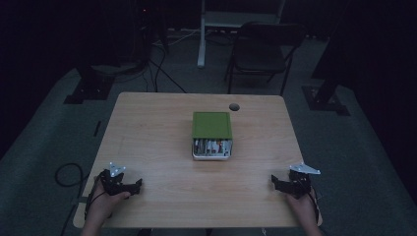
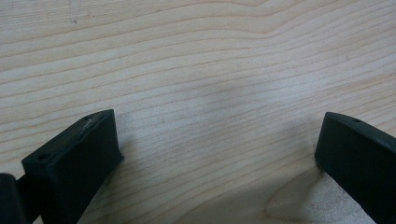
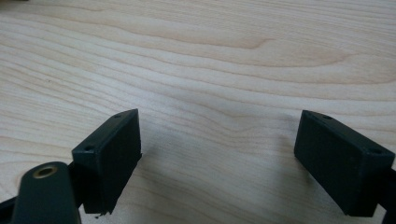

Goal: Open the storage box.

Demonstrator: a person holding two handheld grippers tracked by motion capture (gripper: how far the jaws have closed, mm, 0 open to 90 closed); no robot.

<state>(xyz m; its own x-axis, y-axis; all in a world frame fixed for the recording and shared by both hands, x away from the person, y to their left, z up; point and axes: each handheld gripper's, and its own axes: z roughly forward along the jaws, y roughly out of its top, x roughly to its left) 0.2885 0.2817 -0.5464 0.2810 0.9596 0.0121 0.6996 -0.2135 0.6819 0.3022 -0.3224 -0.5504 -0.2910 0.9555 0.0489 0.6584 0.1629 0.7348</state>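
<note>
A pale wooden bench (image 1: 162,147) with visible grain carries one thing: a small rectangular box with a flat green lid (image 1: 212,133), sitting near the middle of the bench, a little toward its far side. The near end of the box looks open or clear-walled, with small white and reddish items packed inside; the light is too dim to say what they are.

The left tongs (image 1: 132,187) rest at the near left corner of the bench, the right tongs (image 1: 278,184) at the near right corner, each held in a hand. Both are well apart from the box. In the left gripper view the left tongs (image 2: 219,140) stand wide apart with nothing but bare wood between them; the right gripper view shows the right tongs (image 3: 219,149) likewise spread and empty.

The box is the nearest thing to work on, and the risks probably lie in the approach. It is light-looking and sits free on smooth wood, so a one-sided push could slide or spin it instead of gripping it. A pinch on the lid alone could lift it off, and tilting the box toward its near end could spill the contents.
</note>
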